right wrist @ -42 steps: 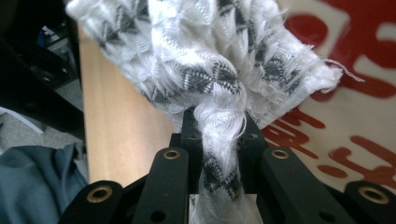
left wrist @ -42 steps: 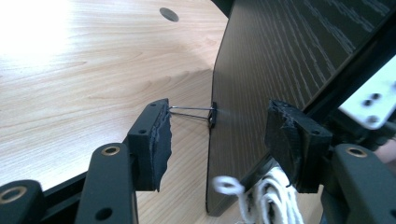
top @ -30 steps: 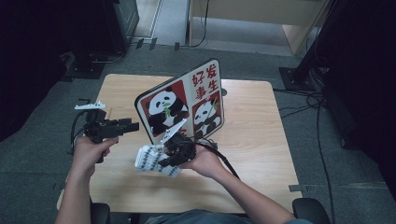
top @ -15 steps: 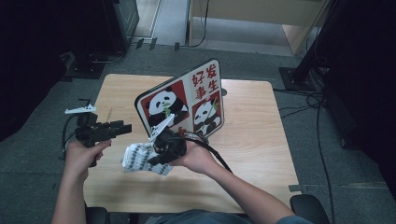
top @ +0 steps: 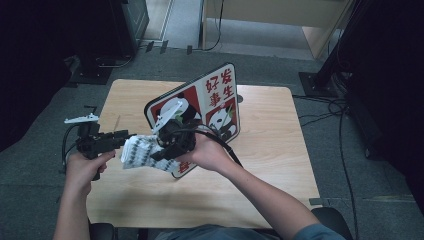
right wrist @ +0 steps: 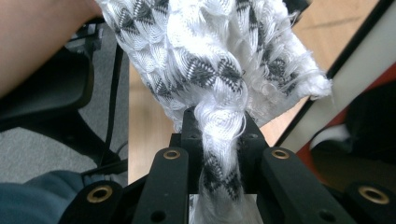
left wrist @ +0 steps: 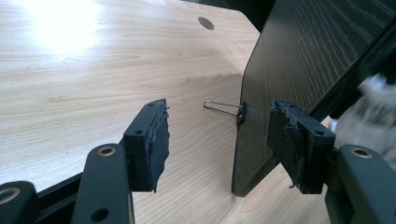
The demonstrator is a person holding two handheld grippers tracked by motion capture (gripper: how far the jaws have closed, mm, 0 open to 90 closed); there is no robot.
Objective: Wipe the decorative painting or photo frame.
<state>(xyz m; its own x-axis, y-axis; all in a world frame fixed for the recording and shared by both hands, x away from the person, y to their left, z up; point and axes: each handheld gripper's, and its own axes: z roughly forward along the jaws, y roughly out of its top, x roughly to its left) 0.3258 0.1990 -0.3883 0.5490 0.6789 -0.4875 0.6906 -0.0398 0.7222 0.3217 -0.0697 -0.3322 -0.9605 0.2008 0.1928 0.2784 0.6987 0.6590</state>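
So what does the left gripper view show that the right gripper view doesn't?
Left gripper view: the panda board's dark wood-grain back, a wire clip at its edge, and the left gripper with jaws open and nothing between them. Right gripper view: the right gripper shut on a white and grey woven cloth, plus a forearm. Both: the wooden table and the board.
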